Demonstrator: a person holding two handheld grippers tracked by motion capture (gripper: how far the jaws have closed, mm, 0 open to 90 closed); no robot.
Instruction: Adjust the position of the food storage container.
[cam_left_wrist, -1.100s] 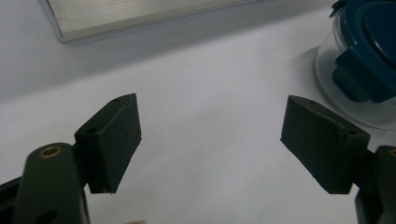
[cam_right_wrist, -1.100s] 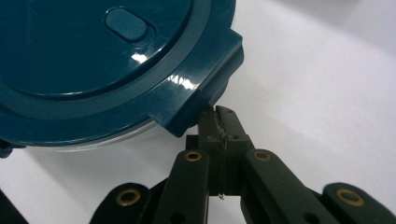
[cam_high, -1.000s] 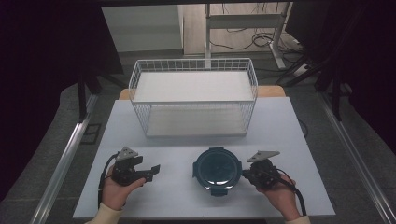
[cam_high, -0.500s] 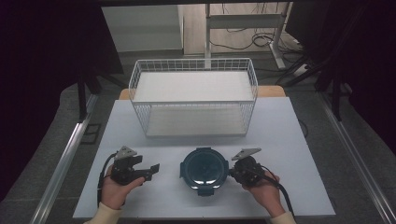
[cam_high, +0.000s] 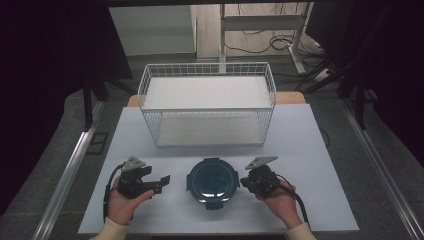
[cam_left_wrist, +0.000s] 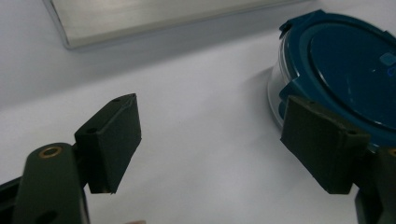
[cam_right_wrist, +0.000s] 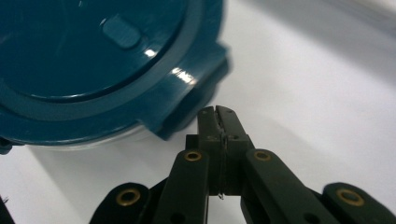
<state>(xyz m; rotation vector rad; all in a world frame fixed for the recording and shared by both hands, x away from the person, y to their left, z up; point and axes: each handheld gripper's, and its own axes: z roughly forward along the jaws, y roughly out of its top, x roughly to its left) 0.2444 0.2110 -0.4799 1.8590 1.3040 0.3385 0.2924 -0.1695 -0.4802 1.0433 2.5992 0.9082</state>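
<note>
The tabletop (cam_high: 310, 150) is white and carries, at its far side, a white wire basket (cam_high: 207, 107) with nothing inside it. Nearer to me, between my hands, sits the round food container with its dark teal clip-on lid (cam_high: 211, 180); in the left gripper view its clear wall shows below the lid (cam_left_wrist: 336, 70). Over the last second it has slid to my left across the tabletop, from closer to my right hand to about midway between the two, and my right hand has come along with it. I judge that I have been nudging it sideways to bring it within reach of both hands.

My right tongs (cam_high: 243, 182) are pressed together with nothing between them, their tip just beside one of the lid's side clips (cam_right_wrist: 196, 105); I cannot tell whether they touch it. My left tongs (cam_high: 162, 182) have barely moved and are spread wide, pointed at the container but apart from it, one jaw overlapping its edge in the left gripper view.

With the container now centred, the next move looks like steadying it with the left tongs, or working a clip, rather than more pushing.
</note>
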